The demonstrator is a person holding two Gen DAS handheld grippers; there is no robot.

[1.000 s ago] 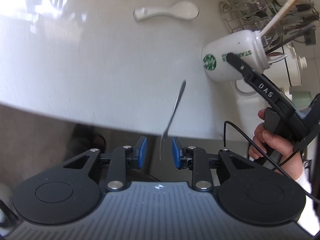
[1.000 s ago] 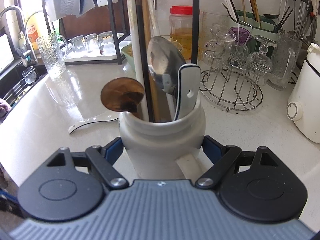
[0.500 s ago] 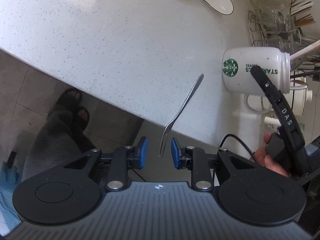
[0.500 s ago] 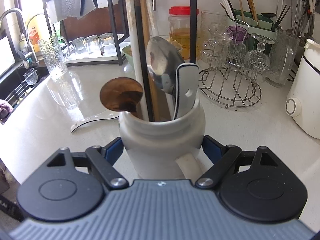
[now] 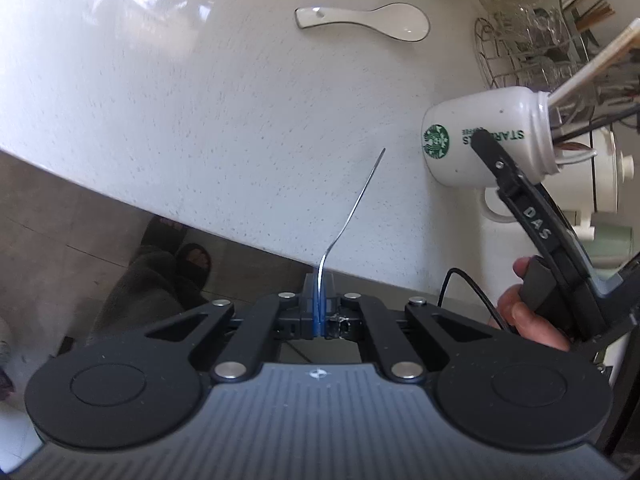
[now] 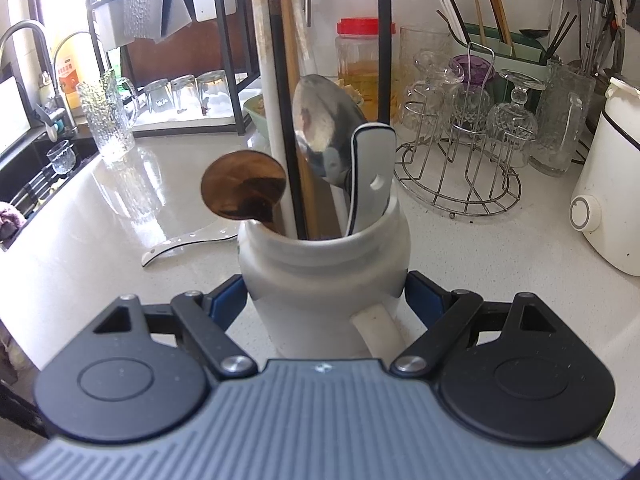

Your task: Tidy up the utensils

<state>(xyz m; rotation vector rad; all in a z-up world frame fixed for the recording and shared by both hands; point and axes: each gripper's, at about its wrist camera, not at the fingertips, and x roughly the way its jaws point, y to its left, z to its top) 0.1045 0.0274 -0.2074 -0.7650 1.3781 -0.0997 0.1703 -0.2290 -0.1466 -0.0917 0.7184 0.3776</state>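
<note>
A thin metal fork [image 5: 352, 208] is pinched by its tine end between the blue pads of the left gripper [image 5: 319, 312], which is clamped tight on it; its handle points out over the speckled white counter [image 5: 200, 100]. To the right, the right gripper [image 6: 324, 300] clasps a white mug [image 6: 320, 276] by its sides. The mug holds a wooden spoon [image 6: 244, 192], a steel spoon [image 6: 324, 128], a white ceramic spoon handle [image 6: 370, 172] and chopsticks [image 6: 288, 100]. Another white ceramic spoon [image 5: 368, 24] lies flat on the counter farther back, well apart from the fork. A wire glass rack [image 6: 460, 184] stands behind.
</note>
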